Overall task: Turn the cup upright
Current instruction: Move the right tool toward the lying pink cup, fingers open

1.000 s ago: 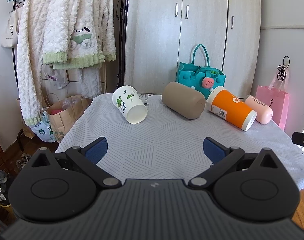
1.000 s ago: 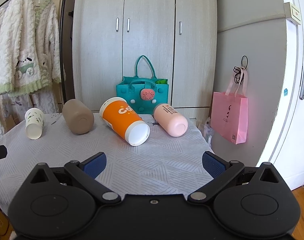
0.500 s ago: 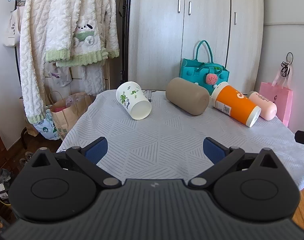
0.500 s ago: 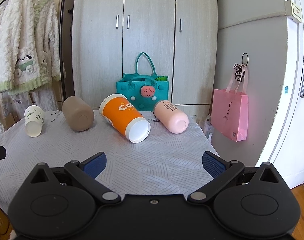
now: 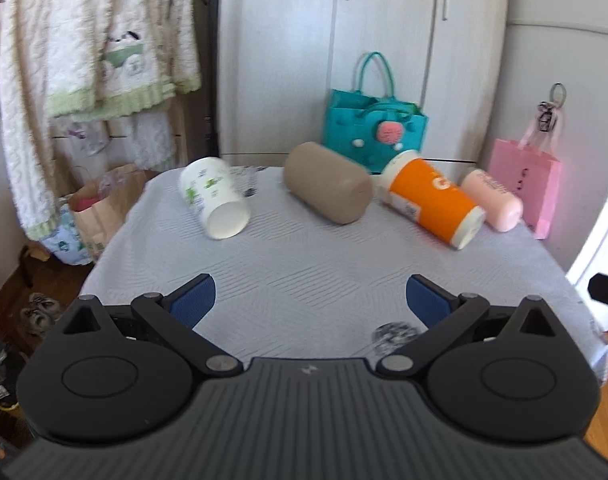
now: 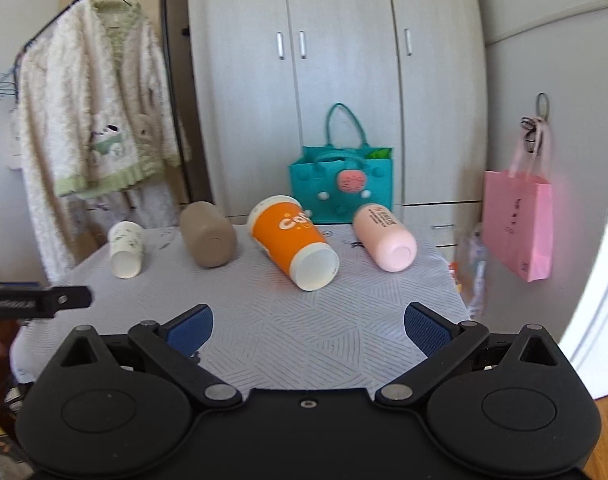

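Several cups lie on their sides in a row on the grey patterned table [image 5: 304, 272]: a white cup with green print [image 5: 215, 202] [image 6: 126, 249], a brown cup [image 5: 328, 188] [image 6: 207, 234], an orange cup [image 5: 434, 200] [image 6: 293, 242] and a pink cup [image 5: 492, 200] [image 6: 384, 238]. My left gripper [image 5: 310, 300] is open and empty, short of the white and brown cups. My right gripper [image 6: 308, 322] is open and empty, short of the orange cup.
A teal bag [image 6: 342, 184] stands behind the cups against the wardrobe. A pink bag [image 6: 518, 224] hangs on the right wall. Robes [image 5: 91, 52] hang at left above a paper bag [image 5: 99, 208] on the floor. The left gripper's side [image 6: 35, 300] shows at the right view's left edge.
Both grippers have moved forward toward the cups and tipped down a little; the cups look larger. Both stay open. The cups have not moved.
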Motion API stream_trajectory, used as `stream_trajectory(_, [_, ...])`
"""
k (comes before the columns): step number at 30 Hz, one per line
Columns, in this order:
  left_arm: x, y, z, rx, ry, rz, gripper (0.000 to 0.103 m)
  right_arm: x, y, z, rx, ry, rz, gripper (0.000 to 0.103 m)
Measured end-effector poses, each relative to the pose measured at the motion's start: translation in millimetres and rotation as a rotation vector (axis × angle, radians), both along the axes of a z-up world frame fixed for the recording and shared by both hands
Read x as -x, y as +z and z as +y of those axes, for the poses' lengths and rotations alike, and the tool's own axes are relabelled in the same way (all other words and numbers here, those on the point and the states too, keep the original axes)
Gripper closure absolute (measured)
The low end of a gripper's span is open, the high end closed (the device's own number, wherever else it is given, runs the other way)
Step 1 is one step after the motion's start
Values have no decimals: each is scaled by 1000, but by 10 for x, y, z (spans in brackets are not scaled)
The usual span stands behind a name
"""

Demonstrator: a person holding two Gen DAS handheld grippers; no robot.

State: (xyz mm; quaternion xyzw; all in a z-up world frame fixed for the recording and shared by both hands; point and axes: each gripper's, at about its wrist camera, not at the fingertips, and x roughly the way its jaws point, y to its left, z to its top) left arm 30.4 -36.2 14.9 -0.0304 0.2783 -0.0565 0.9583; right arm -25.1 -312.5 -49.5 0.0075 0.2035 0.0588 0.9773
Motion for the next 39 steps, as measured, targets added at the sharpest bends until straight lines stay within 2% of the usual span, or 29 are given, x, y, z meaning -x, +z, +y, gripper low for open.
stream_trajectory(3, [-138, 124, -132, 3, -64, 2, 0, -68, 68, -182, -24, 175, 35, 0])
stream_trajectory(10, [-471, 313, -502, -36, -248, -13, 0, -232, 244, -409, 6, 233, 55, 0])
stream_trajectory(13, [-614, 400, -624, -33, -297, -30, 0, -287, 295, -494, 22, 271, -5, 0])
stream_trajectory(17, [-831, 460, -822, -51, -363, -29, 0, -406, 364, -450, 101, 327, -22, 0])
stream_trajectory(23, [-1194, 469, -1157, -11, -500, 5, 0, -864, 341, -455, 100, 334, 73, 0])
stream_trajectory(26, [-1375, 434, -1359, -22, -544, 45, 0, -1143, 278, -514, 104, 289, 118, 0])
stream_trajectory(30, [-1634, 381, -1574, -29, -552, 92, 0, -1427, 236, -616, 99, 249, 145, 0])
stream_trajectory(33, [-1784, 350, -1693, -39, -557, 91, 0, -1560, 216, -650, 115, 226, 145, 1])
stream_trajectory(39, [-2096, 239, -1951, 20, -591, 160, 0, -1809, 135, -703, 128, 217, 157, 4])
